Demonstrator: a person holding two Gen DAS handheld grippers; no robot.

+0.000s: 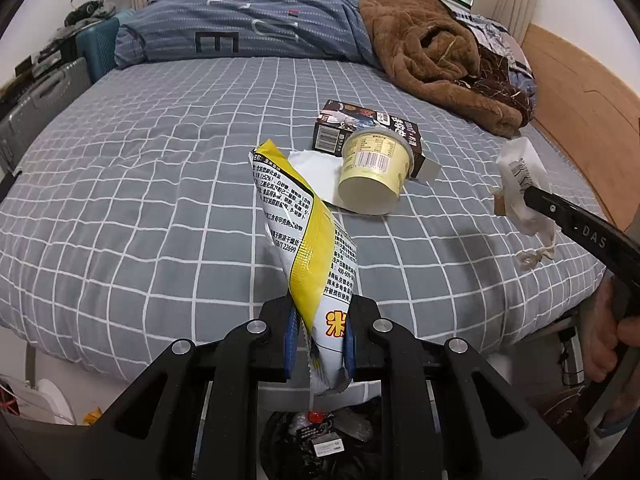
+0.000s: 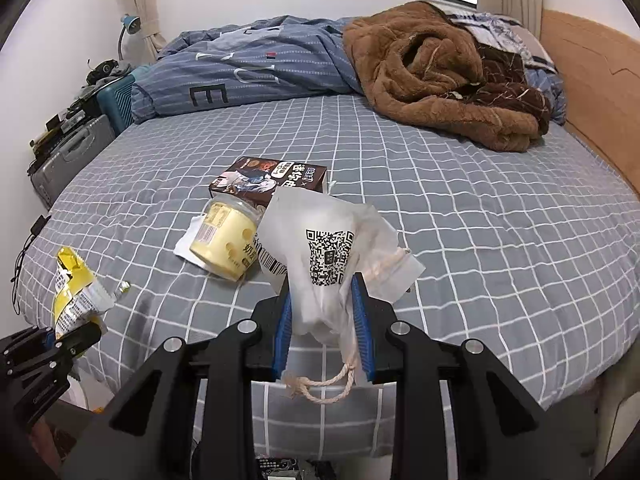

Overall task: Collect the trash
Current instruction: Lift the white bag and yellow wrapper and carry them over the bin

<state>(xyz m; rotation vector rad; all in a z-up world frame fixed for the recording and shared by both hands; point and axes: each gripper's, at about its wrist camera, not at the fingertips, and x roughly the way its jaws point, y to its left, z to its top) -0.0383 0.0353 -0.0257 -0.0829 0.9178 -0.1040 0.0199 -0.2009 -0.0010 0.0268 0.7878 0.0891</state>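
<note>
The yellow snack wrapper (image 1: 308, 240) is pinched at its lower end in the left gripper (image 1: 320, 336), standing up and out over the near edge of the bed (image 1: 120, 200). The right gripper (image 2: 324, 332) is clamped on a white paper bag (image 2: 332, 256) with a printed square code and a cord handle that dangles below the jaws. Both pieces are lifted clear of the bedding.

Directly below the left gripper, on the floor, a bin lined with a black bag (image 1: 320, 436) already holds some rubbish. So the step in hand looks like the carry-and-drop: two items picked up, not yet released.

Still lying on the bed are a pale yellow cup (image 1: 374, 168) on its side, resting on a white napkin (image 1: 316, 168), and a dark box (image 1: 360, 128) touching the cup behind it. Further back lie a blue duvet (image 1: 248, 28) and a brown blanket (image 1: 432, 56).

The next move likely calls for lowering the wrapper until it is over the bin's mouth and opening the jaws, then bringing the right gripper across to the same spot. The wrapper is light and long, so it could catch on the rim or drift aside if let go too high.
</note>
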